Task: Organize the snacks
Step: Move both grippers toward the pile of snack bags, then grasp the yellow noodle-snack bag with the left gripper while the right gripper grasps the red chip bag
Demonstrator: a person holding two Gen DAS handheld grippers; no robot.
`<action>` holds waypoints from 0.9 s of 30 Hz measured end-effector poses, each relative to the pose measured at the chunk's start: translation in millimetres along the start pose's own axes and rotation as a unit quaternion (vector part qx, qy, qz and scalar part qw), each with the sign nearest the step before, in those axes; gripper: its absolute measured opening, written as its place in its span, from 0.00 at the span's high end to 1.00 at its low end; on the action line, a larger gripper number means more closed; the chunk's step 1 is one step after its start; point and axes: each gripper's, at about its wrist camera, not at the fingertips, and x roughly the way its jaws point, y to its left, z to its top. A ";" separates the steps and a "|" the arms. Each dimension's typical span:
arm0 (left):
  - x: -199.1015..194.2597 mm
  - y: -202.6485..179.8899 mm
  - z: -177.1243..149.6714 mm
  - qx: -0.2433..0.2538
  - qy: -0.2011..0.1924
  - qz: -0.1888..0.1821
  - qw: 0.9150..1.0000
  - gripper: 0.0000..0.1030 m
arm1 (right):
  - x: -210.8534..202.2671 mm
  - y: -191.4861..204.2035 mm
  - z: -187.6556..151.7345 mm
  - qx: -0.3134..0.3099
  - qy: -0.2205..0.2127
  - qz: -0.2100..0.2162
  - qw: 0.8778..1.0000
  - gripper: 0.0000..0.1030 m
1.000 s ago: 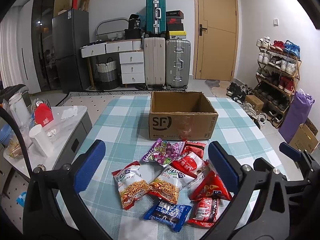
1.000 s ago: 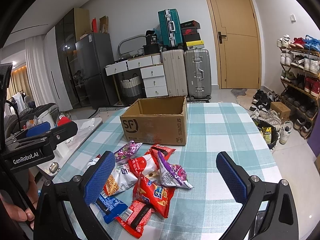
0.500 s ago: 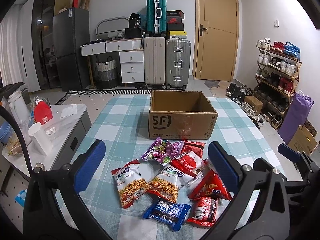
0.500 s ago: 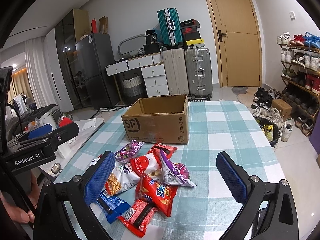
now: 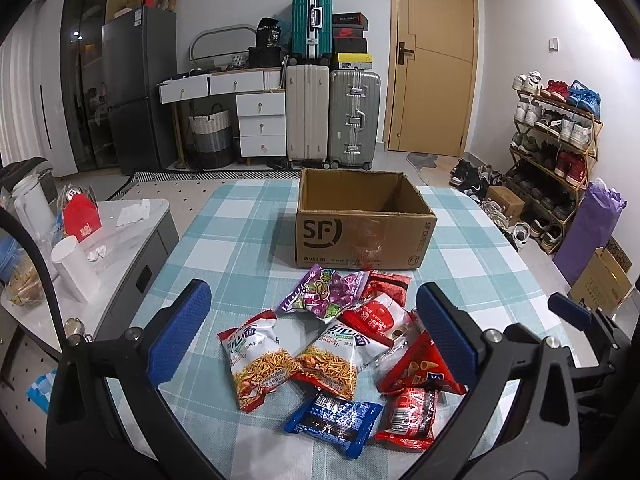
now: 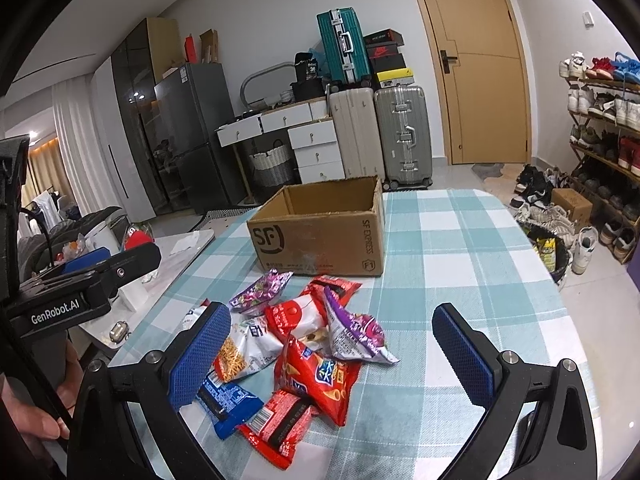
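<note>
In the left wrist view, the left tool [image 5: 312, 336] hung with its blue pads spread wide, gripping nothing, low in the frame. The surface [image 5: 240, 232], under a teal-and-white check cloth, filled the middle. The snacks [image 5: 332, 352] lay heaped at lower centre, between the pads; the open box [image 5: 362, 236] stood just above them. Suitcases [image 5: 332, 112], drawers [image 5: 260, 120] and a fridge [image 5: 136, 88] lined the far wall, the door [image 5: 434, 56] upper right, a shoe rack [image 5: 556, 148] at right.

In the right wrist view, the right tool [image 6: 330, 356] was likewise spread and empty. The snacks [image 6: 296, 344] sat lower centre-left, near its left pad, the box [image 6: 320, 232] above them at centre. The left tool [image 6: 86, 276] showed at the left edge.
</note>
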 end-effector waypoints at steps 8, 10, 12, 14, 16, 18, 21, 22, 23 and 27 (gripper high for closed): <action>17.7 10.1 -6.0 0.010 0.041 0.008 0.999 0.01 | 27.4 2.0 -17.7 -0.003 0.038 0.049 0.998 0.00; 23.8 12.1 -8.3 0.006 0.040 0.005 0.999 0.01 | 36.9 3.6 -23.1 -0.008 0.050 0.049 0.998 0.00; 32.2 14.4 -11.2 -0.001 0.031 0.001 1.000 0.00 | 44.8 3.9 -27.5 -0.009 0.058 0.052 0.997 0.00; 38.8 16.4 -14.2 -0.006 0.037 -0.004 0.999 0.01 | 52.2 4.9 -32.2 -0.009 0.065 0.054 0.996 0.00; 46.7 19.1 -17.2 -0.006 0.043 -0.008 0.999 0.00 | 59.5 5.9 -36.1 -0.008 0.072 0.056 0.996 0.00; 55.0 21.8 -20.7 -0.012 0.041 -0.013 0.999 0.00 | 67.5 5.2 -38.4 -0.007 0.078 0.056 0.995 0.00; 66.2 26.8 -25.8 -0.015 0.042 -0.013 0.999 0.01 | 79.4 3.6 -41.1 0.002 0.090 0.059 0.994 0.00; 70.5 29.1 -27.3 -0.018 0.045 -0.012 0.999 0.01 | 84.4 2.4 -42.5 0.006 0.096 0.061 0.993 0.00; 74.8 31.2 -28.6 -0.015 0.045 -0.007 0.999 0.01 | 87.9 1.8 -43.5 0.009 0.102 0.063 0.993 0.00; 87.8 37.3 -34.8 -0.029 0.060 -0.014 0.998 0.01 | 100.3 2.0 -48.3 0.019 0.117 0.065 0.991 0.14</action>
